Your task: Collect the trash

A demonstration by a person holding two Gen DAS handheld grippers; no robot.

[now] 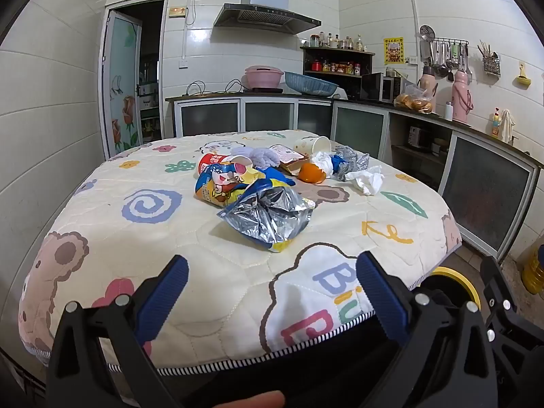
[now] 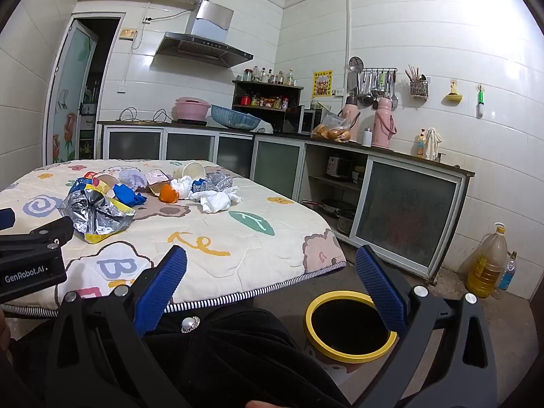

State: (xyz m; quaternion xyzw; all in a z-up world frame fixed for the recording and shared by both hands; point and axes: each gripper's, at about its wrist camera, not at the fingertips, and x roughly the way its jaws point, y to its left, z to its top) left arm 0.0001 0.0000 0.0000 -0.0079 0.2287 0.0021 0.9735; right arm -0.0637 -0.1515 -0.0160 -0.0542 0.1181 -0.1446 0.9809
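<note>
Both grippers, left gripper (image 1: 272, 272) and right gripper (image 2: 270, 272), gape empty. Nearest trash, a crumpled foil snack bag (image 1: 267, 216), lies at twelve o'clock on the quilted table (image 1: 102, 224); probably light, crinkly, slippery, so pinching a raised fold looks best.

Pink thermos (image 2: 383, 122), oil bottle (image 2: 487, 262)

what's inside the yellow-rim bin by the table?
The bin stands on the floor beside the table. Its mouth shows only dark black interior; no trash is visible. The bottom is in shadow, and the right gripper finger covers the rim's right edge.
</note>
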